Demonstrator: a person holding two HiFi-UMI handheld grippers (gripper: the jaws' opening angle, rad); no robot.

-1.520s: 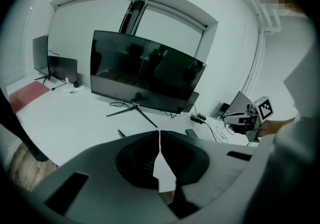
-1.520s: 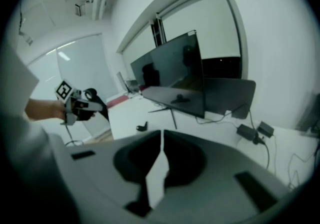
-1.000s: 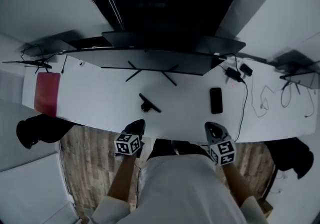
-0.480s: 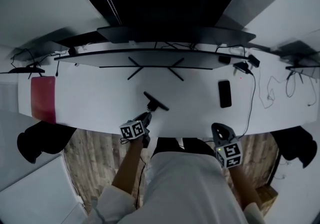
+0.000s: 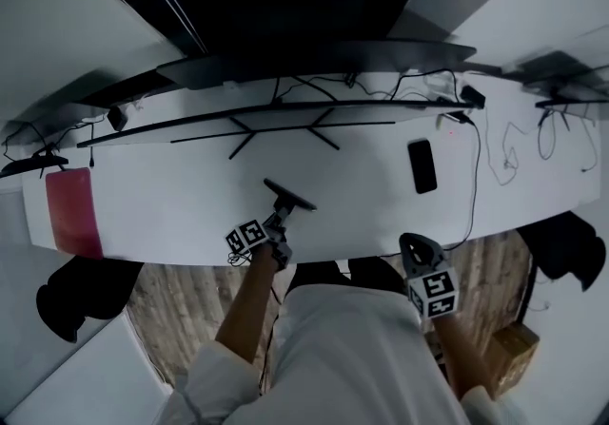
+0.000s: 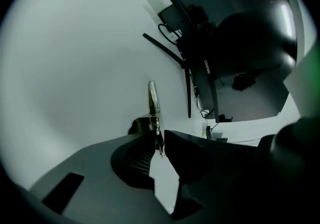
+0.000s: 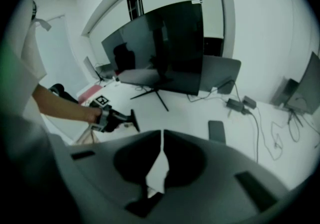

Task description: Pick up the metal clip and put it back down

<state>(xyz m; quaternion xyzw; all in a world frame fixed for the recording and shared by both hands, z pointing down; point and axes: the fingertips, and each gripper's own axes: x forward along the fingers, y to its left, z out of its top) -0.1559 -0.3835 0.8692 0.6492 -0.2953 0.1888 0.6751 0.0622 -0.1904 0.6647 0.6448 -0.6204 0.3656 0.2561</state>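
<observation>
Head view puts the left gripper (image 5: 279,221) at the near end of the dark, silver-handled metal clip (image 5: 288,196), which lies on the white bench (image 5: 171,195) with its crossbar toward 1 o'clock. The jaws have just been opening and stand partly apart. The clip's handle sits between them, seemingly not yet pressed. The pick-up is being set up; next the jaws must close on that handle, then lift. The right gripper (image 5: 411,244), at 4 o'clock, is closed and empty. Small white lettering (image 6: 206,66) on a black monitor is too small to read.
</observation>
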